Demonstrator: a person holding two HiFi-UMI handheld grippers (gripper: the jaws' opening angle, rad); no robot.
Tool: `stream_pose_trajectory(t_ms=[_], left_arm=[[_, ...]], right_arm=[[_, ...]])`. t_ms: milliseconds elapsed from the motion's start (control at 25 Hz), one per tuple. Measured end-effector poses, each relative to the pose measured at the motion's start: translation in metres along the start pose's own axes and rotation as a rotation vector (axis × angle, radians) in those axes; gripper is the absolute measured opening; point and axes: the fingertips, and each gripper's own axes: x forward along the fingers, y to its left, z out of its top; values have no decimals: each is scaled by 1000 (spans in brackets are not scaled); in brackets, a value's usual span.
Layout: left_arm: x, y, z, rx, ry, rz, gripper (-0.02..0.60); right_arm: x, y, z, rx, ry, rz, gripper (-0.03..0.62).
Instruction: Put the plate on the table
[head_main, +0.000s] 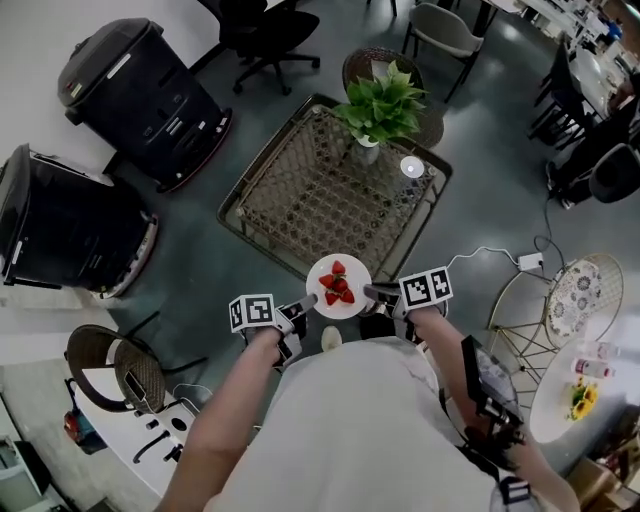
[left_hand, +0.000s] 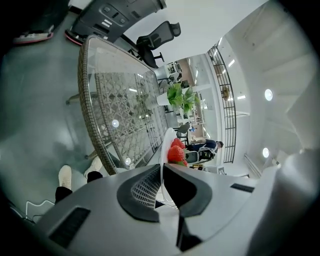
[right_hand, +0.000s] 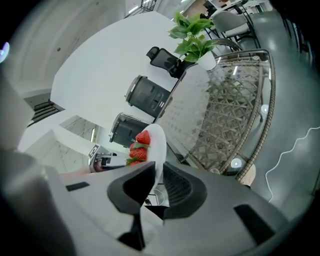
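Left gripper (head_main: 308, 300) and right gripper (head_main: 372, 293), jaws tight on opposite rims of plate (head_main: 338, 309) with strawberries (head_main: 337, 283), near table (head_main: 240, 215)

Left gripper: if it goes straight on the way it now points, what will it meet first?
The left gripper clamps the plate, so that comes first; beyond its rim, probably the strawberries, though depth is unclear.

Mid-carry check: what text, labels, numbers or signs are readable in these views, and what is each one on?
No readable text in any view.
The marker cubes on the left tool and right tool: black-and-white square patterns only, no letters or digits.
The black machine: pale labels, too small to read.
The plate: plain white, no print seen.
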Motion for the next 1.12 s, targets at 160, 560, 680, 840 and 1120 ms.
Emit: stream_pose_trajectory(t_ms=[160, 560, 680, 840, 1120], left_arm=[[24, -3, 15, -22, -21, 28, 17], [78, -13, 50, -70, -77, 58, 17], [87, -11, 54, -84, -95, 87, 17], [92, -10, 56, -100, -127, 97, 17], [92, 11, 54, -145, -140, 108, 17]], right_arm=[[-3, -24, 24, 3, 35, 13, 35], [-8, -69, 77, -7, 144, 71, 35], [-9, -80, 86, -9, 175, 82, 35], [-6, -86, 94, -14, 217, 112, 35], [8, -92, 88, -12, 282, 107, 35]])
